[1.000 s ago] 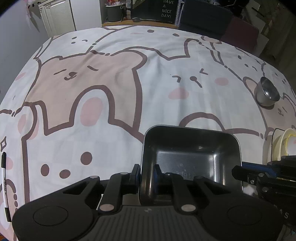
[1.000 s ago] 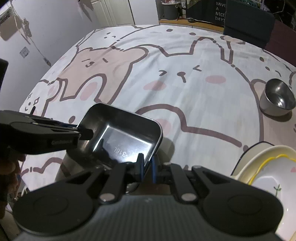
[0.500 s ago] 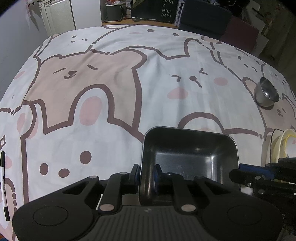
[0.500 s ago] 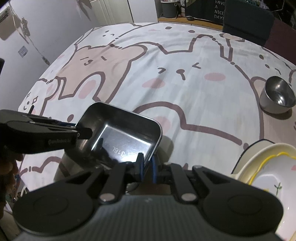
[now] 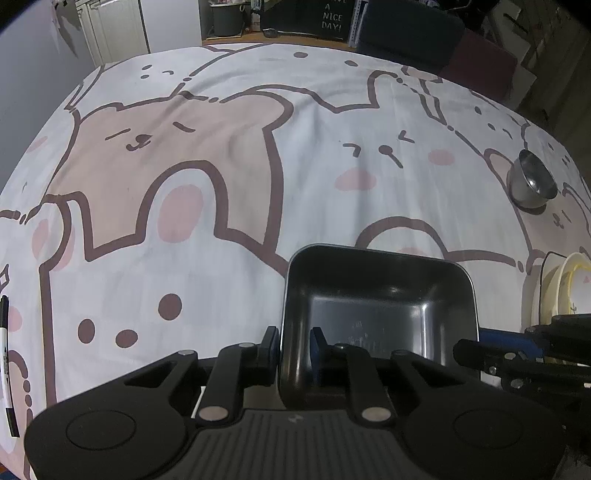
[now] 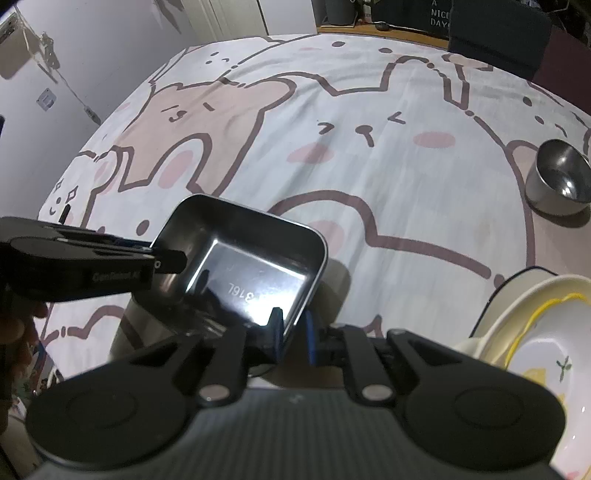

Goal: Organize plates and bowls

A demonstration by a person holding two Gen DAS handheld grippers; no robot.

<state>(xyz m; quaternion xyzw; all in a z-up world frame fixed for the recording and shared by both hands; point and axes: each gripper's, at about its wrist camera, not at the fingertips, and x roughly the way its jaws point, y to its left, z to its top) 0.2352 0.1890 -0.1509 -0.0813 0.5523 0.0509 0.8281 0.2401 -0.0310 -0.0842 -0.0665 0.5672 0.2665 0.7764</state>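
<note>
A rectangular steel tray hangs above the bear-print tablecloth, held by both grippers. My left gripper is shut on the tray's near-left wall. My right gripper is shut on the tray's right wall. The left gripper also shows in the right wrist view at the tray's left corner. A round steel bowl stands far right, also in the right wrist view. Stacked white and cream plates lie at the right, also in the left wrist view.
A black-and-white marker pen lies at the table's left edge. A dark chair stands behind the table's far side. A white wall and cabinets lie to the left and back.
The tray has stayed in both grippers and shifted only slightly; the view has crept a little across the table. Both grips are unchanged.
</note>
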